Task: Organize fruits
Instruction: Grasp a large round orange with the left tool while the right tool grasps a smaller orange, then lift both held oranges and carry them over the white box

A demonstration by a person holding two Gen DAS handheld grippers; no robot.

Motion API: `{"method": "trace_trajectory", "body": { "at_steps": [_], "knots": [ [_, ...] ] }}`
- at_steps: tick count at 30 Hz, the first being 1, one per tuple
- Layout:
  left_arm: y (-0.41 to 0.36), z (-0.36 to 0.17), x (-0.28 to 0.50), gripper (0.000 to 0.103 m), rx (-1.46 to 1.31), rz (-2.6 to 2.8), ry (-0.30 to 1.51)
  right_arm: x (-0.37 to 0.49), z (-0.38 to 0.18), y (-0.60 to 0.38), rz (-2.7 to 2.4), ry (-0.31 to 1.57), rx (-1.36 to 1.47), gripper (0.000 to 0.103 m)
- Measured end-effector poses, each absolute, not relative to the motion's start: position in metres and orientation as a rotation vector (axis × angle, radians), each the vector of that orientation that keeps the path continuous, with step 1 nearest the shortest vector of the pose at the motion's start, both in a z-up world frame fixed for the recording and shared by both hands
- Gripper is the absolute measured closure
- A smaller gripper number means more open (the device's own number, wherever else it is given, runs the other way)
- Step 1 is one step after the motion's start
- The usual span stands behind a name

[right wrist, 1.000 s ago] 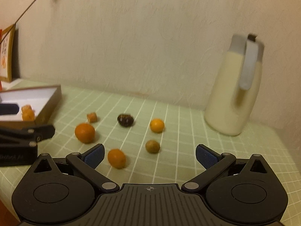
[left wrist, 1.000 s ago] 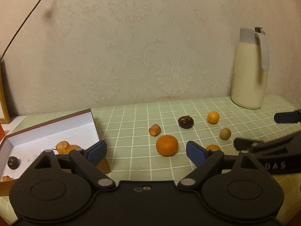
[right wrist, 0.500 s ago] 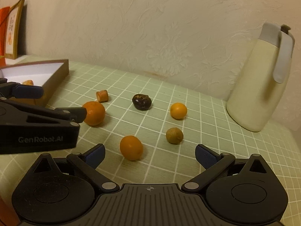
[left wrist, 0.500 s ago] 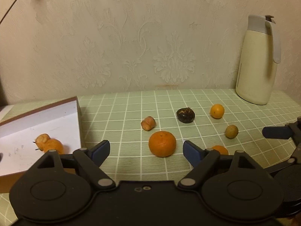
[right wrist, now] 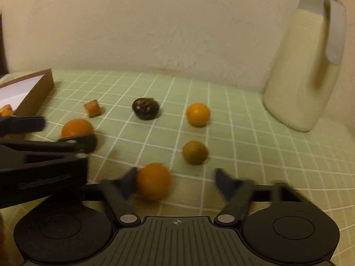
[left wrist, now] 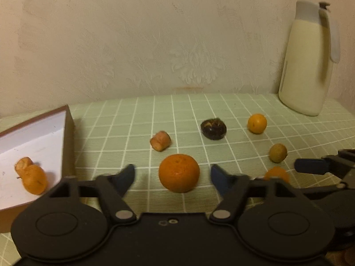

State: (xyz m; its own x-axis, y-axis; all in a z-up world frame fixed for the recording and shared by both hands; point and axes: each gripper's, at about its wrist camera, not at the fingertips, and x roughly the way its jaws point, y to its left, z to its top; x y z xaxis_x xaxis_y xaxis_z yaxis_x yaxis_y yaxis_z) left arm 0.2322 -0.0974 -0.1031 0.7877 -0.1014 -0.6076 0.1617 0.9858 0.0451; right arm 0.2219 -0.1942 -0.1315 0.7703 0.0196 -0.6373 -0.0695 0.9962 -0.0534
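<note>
Fruits lie on a green checked tablecloth. A large mandarin (left wrist: 179,175) sits between the open fingers of my left gripper (left wrist: 173,177), not gripped. A small orange (right wrist: 153,181) lies just inside the left finger of my open right gripper (right wrist: 175,182). Beyond are a greenish-brown fruit (right wrist: 194,152), a small orange (right wrist: 198,114), a dark chestnut (right wrist: 145,108) and a tan date-like piece (right wrist: 92,108). A white-lined brown box (left wrist: 33,146) at the left holds orange fruit (left wrist: 33,178).
A cream thermos jug (left wrist: 308,57) stands at the back right against the wallpapered wall. The right gripper (left wrist: 328,166) shows at the right in the left wrist view; the left gripper (right wrist: 44,155) fills the left side of the right wrist view.
Both grippers have moved forward and lower toward the fruits. The mandarin now lies between the left fingers and the near small orange is at the right gripper's left finger. Both views are motion-blurred.
</note>
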Motion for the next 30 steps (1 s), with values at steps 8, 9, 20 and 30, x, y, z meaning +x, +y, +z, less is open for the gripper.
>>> {"method": "trace_trajectory", "body": {
  "at_steps": [8,9,20,30],
  "knots": [
    [-0.098,-0.11,0.236,0.072,0.093,-0.167,0.683,0.222,-0.128,-0.189,0.064,0.698,-0.074,0.072],
    [-0.098,-0.109,0.236,0.072,0.092,-0.167,0.685,0.222,-0.128,-0.188,0.063,0.698,-0.076,0.072],
    [-0.096,-0.094,0.221,0.073,0.11,-0.171,0.678,0.212,-0.118,-0.191,0.059,0.684,-0.058,0.072],
    [-0.091,-0.063,0.18,0.073,0.154,-0.193,0.613,0.178,-0.082,-0.183,0.107,0.613,-0.077,0.072]
  ]
}}
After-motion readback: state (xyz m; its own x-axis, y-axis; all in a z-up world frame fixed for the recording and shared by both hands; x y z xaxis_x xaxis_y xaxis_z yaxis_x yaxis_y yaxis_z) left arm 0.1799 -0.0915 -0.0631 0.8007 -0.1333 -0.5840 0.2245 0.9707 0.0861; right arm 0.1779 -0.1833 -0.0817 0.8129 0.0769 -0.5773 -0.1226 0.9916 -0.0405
